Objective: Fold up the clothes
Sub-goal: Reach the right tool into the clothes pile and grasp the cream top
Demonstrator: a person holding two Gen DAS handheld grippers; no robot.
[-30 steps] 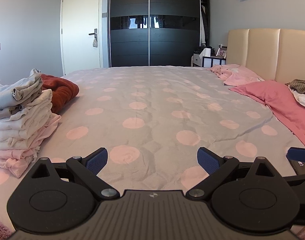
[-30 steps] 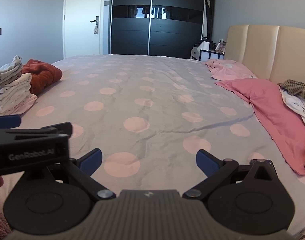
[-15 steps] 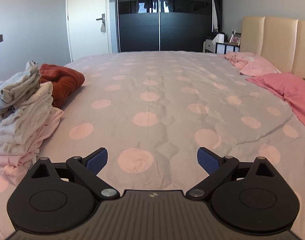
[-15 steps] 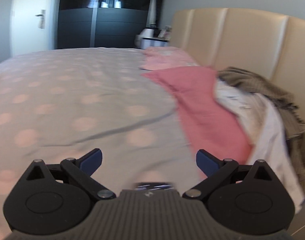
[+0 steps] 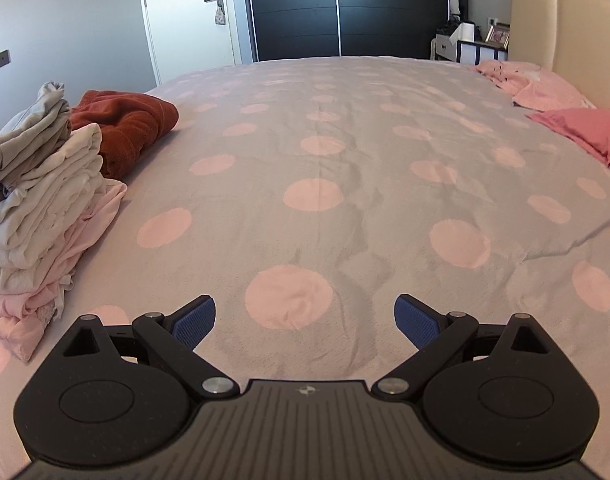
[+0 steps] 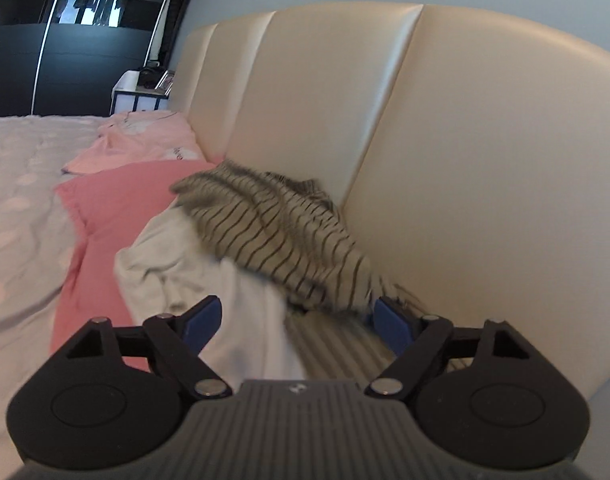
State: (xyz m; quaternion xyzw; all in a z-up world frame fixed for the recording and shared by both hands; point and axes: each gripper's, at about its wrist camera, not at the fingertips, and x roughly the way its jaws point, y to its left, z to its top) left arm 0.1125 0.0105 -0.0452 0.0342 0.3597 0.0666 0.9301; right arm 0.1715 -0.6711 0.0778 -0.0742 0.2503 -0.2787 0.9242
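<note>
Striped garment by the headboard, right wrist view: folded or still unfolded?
Unfolded. The striped garment lies crumpled in a loose heap over a white garment, against the headboard, showing no neat folded edges.

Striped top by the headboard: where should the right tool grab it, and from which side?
Best bet is the near lower edge of the striped top, where it bunches over the white garment. Come from the bed side, low and forward, since the headboard blocks the far side. The right tool already points there; its jaws are closing, with cloth between them, not yet pinched.
</note>
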